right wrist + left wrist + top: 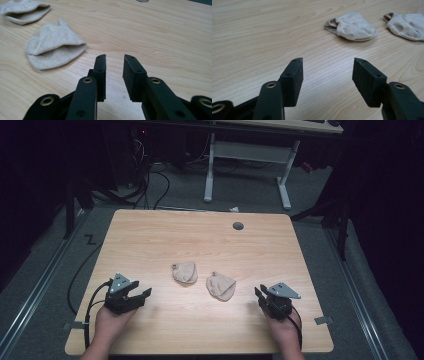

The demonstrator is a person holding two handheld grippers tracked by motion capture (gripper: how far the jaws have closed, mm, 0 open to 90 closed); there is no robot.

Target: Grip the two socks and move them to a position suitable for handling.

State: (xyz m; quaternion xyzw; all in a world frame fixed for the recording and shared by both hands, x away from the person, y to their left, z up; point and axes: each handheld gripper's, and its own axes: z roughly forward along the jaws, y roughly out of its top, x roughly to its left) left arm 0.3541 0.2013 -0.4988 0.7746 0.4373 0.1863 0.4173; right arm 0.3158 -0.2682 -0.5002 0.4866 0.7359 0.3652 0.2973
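Two small beige socks lie crumpled mid-table. The left sock sits a little farther back than the right sock. My left gripper rests low over the wood at the near left, angled toward the socks. Its jaws stand wide apart with bare table between them. My right gripper sits at the near right, just right of the right sock. It has a narrower gap between its pads and holds nothing.
The wooden table has a round grey cable hole near its far edge. Beyond the table stand a white desk frame and cables on a dark floor. A cable trails off the table's left edge.
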